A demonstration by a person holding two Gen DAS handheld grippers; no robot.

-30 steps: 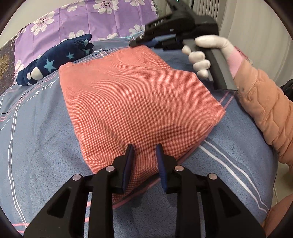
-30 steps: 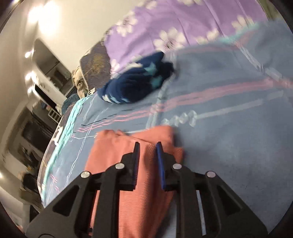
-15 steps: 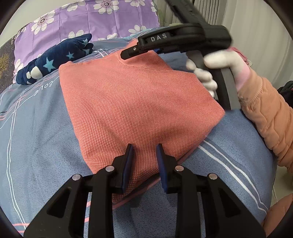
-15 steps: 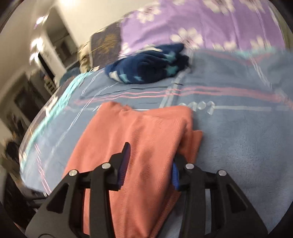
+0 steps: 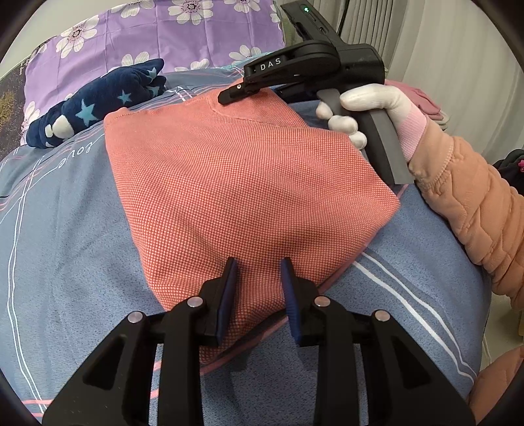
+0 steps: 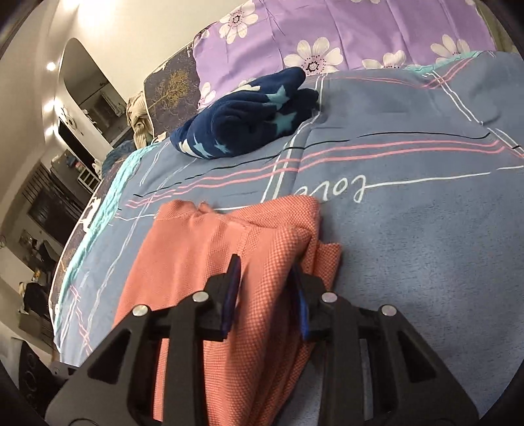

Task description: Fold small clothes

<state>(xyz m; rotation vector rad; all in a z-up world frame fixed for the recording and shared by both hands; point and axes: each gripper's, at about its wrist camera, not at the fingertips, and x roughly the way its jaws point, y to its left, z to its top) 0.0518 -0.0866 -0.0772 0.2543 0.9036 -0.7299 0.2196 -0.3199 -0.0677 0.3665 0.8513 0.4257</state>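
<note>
Folded salmon-pink waffle-knit garment (image 5: 242, 183) lies flat on blue-grey striped bedspread (image 5: 65, 229) of bed. Left gripper (image 5: 257, 288) at near corner, jaws clenched on bunched cloth edge. Right gripper (image 6: 265, 285) at far corner, jaws just closing, now pinching raised fold of same garment. White-gloved hand (image 5: 370, 108) grips its handle. Navy star-print fleece piece (image 6: 249, 121) near purple floral pillow (image 6: 344, 29).

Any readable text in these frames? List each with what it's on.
"DAS": white letters on the side of the right gripper.
"love": white script on the blue bedspread, upside down in the right wrist view.
Faint lettering on the dark pillow: too small to read.
</note>
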